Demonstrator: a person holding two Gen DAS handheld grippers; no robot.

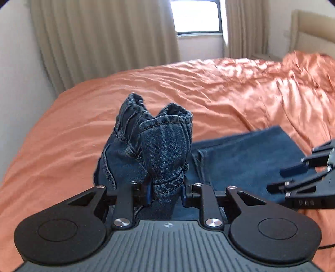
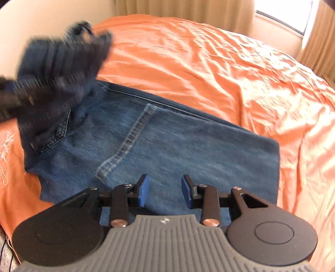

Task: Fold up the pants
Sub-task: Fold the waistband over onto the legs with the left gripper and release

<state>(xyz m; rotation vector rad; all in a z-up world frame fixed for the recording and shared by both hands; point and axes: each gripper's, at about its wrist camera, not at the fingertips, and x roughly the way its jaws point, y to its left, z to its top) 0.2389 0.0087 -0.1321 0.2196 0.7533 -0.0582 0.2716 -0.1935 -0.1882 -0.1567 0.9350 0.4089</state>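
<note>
A wrinkled orange satin bedspread (image 1: 209, 87) is covering the bed, beige pleated curtains (image 1: 100, 37) are hanging beside a bright window (image 1: 195, 15).

Pants on the bed, one end raised at the left

Your pants (image 2: 167, 146) lie across the bed (image 2: 209, 62), filling the lower middle of the right wrist view. Their bunched end (image 1: 155, 142) stands up in your left gripper (image 1: 165, 190), frame centre; your right gripper (image 2: 165, 190) sits above the flat part. Curtains (image 1: 94, 37) and a window (image 1: 196, 16) lie behind the bed.
</note>
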